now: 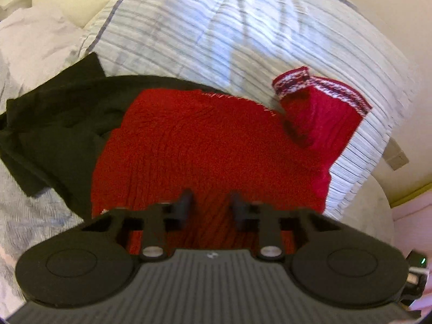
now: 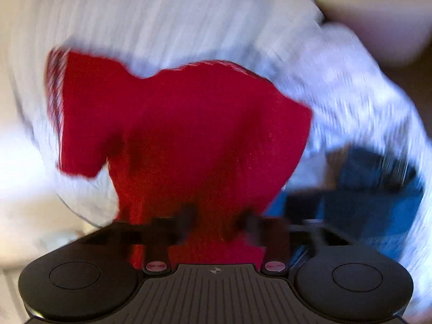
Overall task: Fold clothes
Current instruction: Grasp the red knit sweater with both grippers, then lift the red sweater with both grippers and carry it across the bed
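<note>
Red sweater (image 1: 205, 145) with striped cuffs lies flat under gaping left tongs (image 1: 212, 206), right tongs (image 2: 218, 222) likewise gaping

In the left wrist view, the striped bedspread (image 1: 229, 27) lies bare across the upper half of the frame, open to a tool. The red sweater (image 1: 205, 148) fills the centre, with a dark garment (image 1: 54, 129) crowding its left edge. In the blurred right wrist view, a blue garment (image 2: 378, 194) blocks the lower right.

Red sweater (image 1: 205, 145): coarse knit cloth, matt, ribbed; white-patterned cuff (image 1: 293, 79). Striped bedcover (image 1: 205, 27): woven cloth, matt, ridged. Black garment (image 1: 56, 129) at left: smooth matt cloth. Left gripper (image 1: 211, 205): matt black plastic.
</note>
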Available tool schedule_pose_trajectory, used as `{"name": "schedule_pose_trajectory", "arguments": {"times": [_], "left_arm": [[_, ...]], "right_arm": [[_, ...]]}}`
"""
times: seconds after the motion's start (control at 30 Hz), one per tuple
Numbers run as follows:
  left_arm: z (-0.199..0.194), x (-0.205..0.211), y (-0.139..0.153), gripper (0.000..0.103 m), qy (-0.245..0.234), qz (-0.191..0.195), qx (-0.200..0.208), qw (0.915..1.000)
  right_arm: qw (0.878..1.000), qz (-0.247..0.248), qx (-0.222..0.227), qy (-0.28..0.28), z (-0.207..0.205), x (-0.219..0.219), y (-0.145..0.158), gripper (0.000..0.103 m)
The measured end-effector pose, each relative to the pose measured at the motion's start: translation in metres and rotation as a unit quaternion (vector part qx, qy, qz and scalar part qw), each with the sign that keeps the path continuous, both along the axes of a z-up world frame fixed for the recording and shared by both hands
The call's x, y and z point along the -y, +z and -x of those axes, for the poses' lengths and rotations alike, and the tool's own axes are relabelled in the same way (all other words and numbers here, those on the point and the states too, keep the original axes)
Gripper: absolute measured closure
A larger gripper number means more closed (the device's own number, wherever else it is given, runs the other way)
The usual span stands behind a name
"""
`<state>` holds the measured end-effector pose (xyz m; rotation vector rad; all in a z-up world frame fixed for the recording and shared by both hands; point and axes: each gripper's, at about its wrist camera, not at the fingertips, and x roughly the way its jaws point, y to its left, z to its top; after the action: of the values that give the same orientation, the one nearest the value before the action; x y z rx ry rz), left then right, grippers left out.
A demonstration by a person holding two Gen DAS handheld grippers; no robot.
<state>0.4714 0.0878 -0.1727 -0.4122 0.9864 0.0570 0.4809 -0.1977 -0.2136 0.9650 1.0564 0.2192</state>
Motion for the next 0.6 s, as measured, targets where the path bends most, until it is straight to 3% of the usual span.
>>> {"name": "schedule_pose_trajectory", "arguments": {"times": [0.03, 0.17, 0.27, 0.33, 0.47, 0.6], "left_arm": [[0.002, -0.001, 0.002, 0.095, 0.000, 0.005, 0.003, 1.0000], [0.020, -0.012, 0.014, 0.098, 0.016, 0.026, 0.026, 0.9992], [0.048, -0.026, 0.034, 0.098, 0.050, 0.040, 0.059, 0.9962], [0.076, -0.038, 0.054, 0.098, 0.078, 0.039, 0.088, 0.9923], [0.139, -0.063, 0.097, 0.099, 0.137, 0.033, 0.146, 0.9792], [0.234, -0.085, 0.146, 0.099, 0.203, 0.013, 0.204, 0.9577]], "right_arm": [[1.000, 0.011, 0.024, 0.011, 0.001, -0.003, 0.010, 0.091], [0.990, 0.057, 0.117, 0.053, 0.003, -0.016, 0.051, 0.092], [0.975, 0.086, 0.188, 0.086, 0.006, -0.027, 0.082, 0.093], [0.961, 0.077, 0.236, 0.123, 0.013, -0.044, 0.112, 0.093], [0.931, 0.040, 0.306, 0.194, 0.039, -0.079, 0.162, 0.093], [0.894, -0.006, 0.363, 0.264, 0.083, -0.119, 0.204, 0.093]]}}
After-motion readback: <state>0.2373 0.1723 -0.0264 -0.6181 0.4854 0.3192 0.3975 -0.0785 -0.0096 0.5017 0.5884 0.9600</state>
